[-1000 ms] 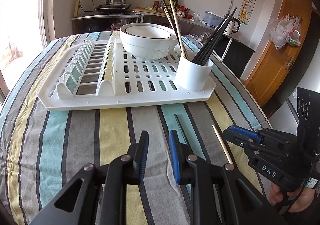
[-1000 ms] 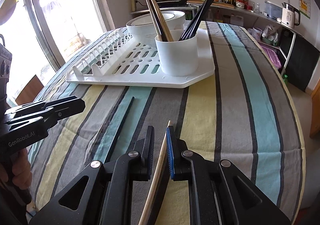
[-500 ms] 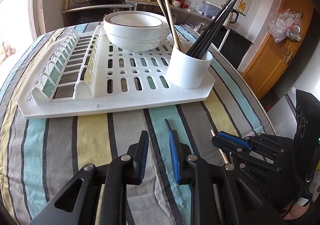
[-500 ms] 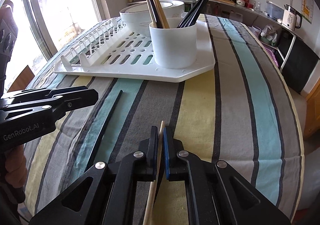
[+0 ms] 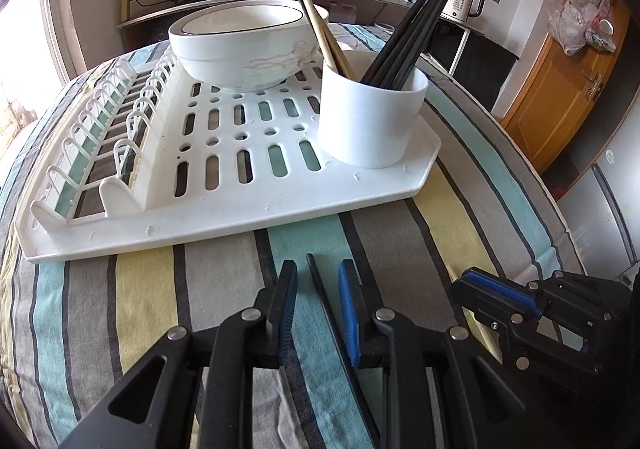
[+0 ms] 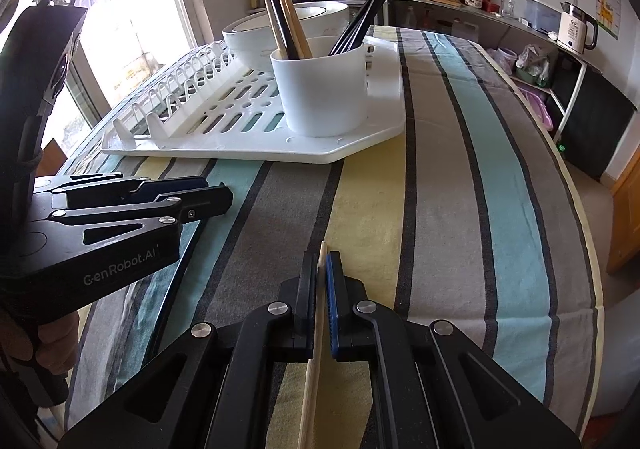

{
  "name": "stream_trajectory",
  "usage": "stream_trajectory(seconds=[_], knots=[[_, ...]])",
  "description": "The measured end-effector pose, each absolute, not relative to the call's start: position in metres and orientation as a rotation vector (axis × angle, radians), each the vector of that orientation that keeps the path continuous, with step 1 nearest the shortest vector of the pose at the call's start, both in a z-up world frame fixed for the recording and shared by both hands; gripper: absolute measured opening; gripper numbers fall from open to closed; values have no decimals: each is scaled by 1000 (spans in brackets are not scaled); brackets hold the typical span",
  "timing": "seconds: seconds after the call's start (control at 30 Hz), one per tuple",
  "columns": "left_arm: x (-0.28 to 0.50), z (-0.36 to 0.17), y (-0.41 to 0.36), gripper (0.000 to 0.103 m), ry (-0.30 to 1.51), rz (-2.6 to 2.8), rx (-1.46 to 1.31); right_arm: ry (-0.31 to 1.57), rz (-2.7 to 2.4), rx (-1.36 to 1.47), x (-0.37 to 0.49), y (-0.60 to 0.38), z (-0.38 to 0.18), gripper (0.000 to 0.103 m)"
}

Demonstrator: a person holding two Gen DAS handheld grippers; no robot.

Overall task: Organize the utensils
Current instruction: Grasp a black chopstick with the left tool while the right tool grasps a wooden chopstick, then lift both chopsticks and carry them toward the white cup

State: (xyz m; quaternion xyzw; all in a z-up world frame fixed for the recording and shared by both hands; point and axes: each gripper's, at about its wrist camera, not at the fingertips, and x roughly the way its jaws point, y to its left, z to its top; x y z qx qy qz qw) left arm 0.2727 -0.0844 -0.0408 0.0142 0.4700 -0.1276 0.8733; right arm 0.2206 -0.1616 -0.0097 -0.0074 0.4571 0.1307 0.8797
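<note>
A black chopstick (image 5: 320,289) lies on the striped tablecloth just in front of the rack. My left gripper (image 5: 317,281) stands open astride it, with a gap between each pad and the stick. My right gripper (image 6: 322,269) is shut on a light wooden chopstick (image 6: 315,349), whose tip pokes out past the pads. In the left wrist view the right gripper (image 5: 466,281) sits low at the right with the wooden tip (image 5: 453,272) showing. A white utensil cup (image 5: 372,121) on the rack holds several black and wooden chopsticks.
A white dish rack (image 5: 224,209) fills the table's far half and carries a white bowl (image 5: 240,45) behind the cup. The table edge (image 6: 596,289) drops off at the right. A kitchen counter with a pot and a kettle lies beyond.
The right gripper's fingers closed onto the wooden chopstick. The left gripper moved forward toward the rack, so the black chopstick now lies between its fingers.
</note>
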Motion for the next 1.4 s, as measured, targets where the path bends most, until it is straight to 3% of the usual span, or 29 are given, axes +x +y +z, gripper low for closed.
stream_trajectory(seconds=[0.17,0.53,1.0,1.4], knots=[[274,-40,-88,6,988,-244,56,948,274,4,223,-166,-8,4],[269,-11,-86,6,931,-282,57,874,277,46,220,-178,20,4],[215,95,-48,4,664,-349,-9,657,257,74,180,-197,98,4],[177,111,-37,4,595,-373,-7,580,246,69,147,-202,116,4]])
